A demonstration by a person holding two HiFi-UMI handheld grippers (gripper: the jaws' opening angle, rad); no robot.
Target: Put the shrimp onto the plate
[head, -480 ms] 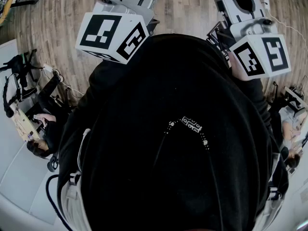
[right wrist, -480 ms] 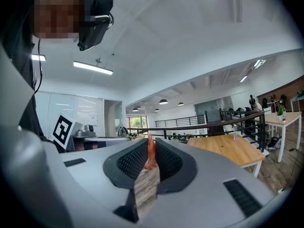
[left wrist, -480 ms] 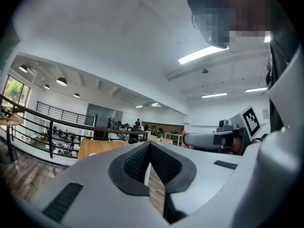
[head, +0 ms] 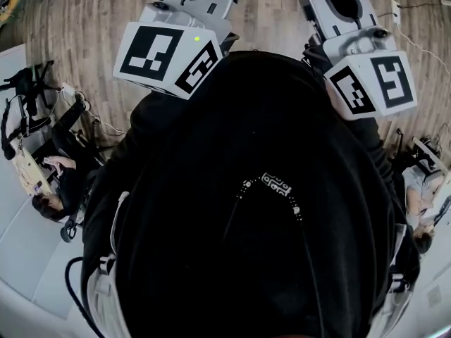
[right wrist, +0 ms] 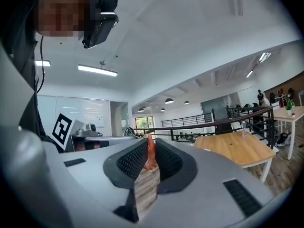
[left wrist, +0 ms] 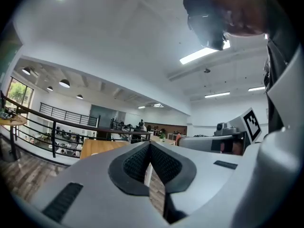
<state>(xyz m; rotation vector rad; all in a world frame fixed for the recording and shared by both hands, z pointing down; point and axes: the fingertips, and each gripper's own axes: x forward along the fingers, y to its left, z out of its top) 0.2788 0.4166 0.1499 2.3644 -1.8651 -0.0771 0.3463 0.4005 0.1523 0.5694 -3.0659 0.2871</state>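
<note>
looking straight down, a black hoodie [head: 261,210] fills the middle and a wooden plank floor [head: 84,34] runs across the far side. both tools are lifted up at the far edge, their marker cubes at left [head: 169,55] and right [head: 373,83]. out along the jaws it's a big open hall: white ceiling with strip lights [right wrist: 97,70], a black railing [right wrist: 213,122], and a pale wooden table [right wrist: 235,146] off to the right. now the left gripper [left wrist: 149,145]: pads pressed together at the tips, nothing between them, only floor through the slit below. the right gripper [right wrist: 151,141] is pinched narrow on the shrimp [right wrist: 151,153], an orange-red sliver standing upright between its ribbed pads.
</note>
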